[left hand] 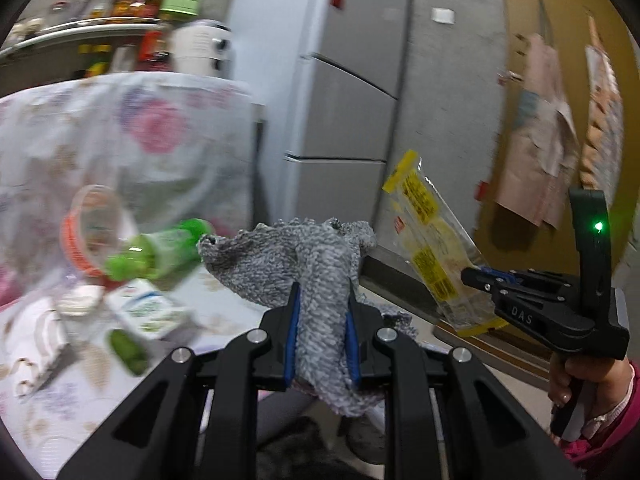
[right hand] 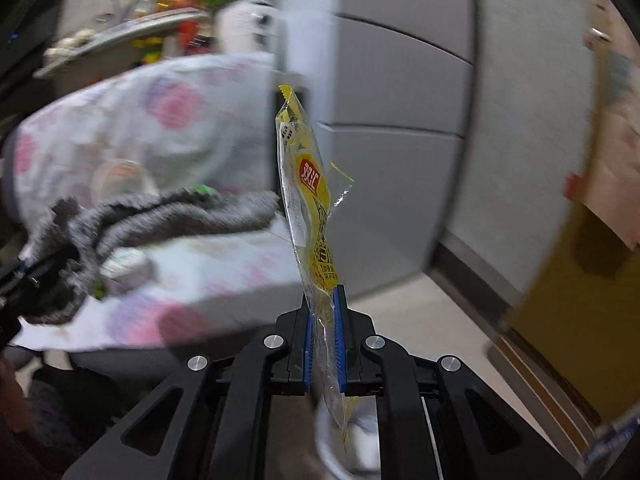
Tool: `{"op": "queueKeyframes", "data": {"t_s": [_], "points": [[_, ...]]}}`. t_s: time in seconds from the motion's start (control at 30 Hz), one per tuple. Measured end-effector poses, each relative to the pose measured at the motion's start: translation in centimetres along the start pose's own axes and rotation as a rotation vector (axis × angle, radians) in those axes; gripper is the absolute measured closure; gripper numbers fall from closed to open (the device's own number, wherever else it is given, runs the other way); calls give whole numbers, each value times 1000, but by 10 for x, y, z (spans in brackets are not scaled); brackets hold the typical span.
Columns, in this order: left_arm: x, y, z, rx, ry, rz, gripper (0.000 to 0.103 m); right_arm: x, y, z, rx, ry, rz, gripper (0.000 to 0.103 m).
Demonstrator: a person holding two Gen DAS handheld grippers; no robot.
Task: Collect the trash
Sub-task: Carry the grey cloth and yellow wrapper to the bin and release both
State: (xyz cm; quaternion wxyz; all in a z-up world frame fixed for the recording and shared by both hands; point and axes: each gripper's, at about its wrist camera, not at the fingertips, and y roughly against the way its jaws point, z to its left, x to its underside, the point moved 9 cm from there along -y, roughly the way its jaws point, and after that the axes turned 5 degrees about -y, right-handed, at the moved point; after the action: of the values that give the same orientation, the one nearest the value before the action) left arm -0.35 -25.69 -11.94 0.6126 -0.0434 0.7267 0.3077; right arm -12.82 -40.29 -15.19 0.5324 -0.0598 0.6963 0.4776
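**Both grippers clamped, carrying**

I am holding the left gripper (left hand: 323,300) angled slightly downward, its blue pads pinching a grey knitted cloth (left hand: 296,256). I am keeping the right gripper (right hand: 323,304) pitched lower, jaws nearly together on a yellow wrapper (right hand: 310,196). My right hand (left hand: 576,380) is gripping its handle, pink sleeve (left hand: 608,420) showing.

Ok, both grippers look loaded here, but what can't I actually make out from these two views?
- Items on the floral tablecloth, left wrist view: motion blur; the green bottle label is unreadable.
- Shelf bottles, both views: small and blurred.
- Yellow wrapper lower end, right wrist view: hidden between the right gripper pads.
- Grey cloth in the left gripper: its lower part is cut off by the gripper body.
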Motion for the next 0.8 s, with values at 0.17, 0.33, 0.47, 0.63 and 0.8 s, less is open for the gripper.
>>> {"op": "queueKeyframes", "data": {"t_s": [0.17,0.33,0.47,0.63,0.8], "points": [[16,-39,-60,138,-53,44,85,41,1,-61,110,-93,57,93],[35,-74,-109,217,-117,101,85,73,-8,-96,148,-172,96,93],[53,-100,-129,236,-149,158,85,103,-25,-118,159,-218,160,93],[71,-124,-137,249,-159,234,85,133,-50,-131,138,-298,258,93],[80,-143,-143,277,-172,280,78,152,-71,-141,135,-315,316,86]]}}
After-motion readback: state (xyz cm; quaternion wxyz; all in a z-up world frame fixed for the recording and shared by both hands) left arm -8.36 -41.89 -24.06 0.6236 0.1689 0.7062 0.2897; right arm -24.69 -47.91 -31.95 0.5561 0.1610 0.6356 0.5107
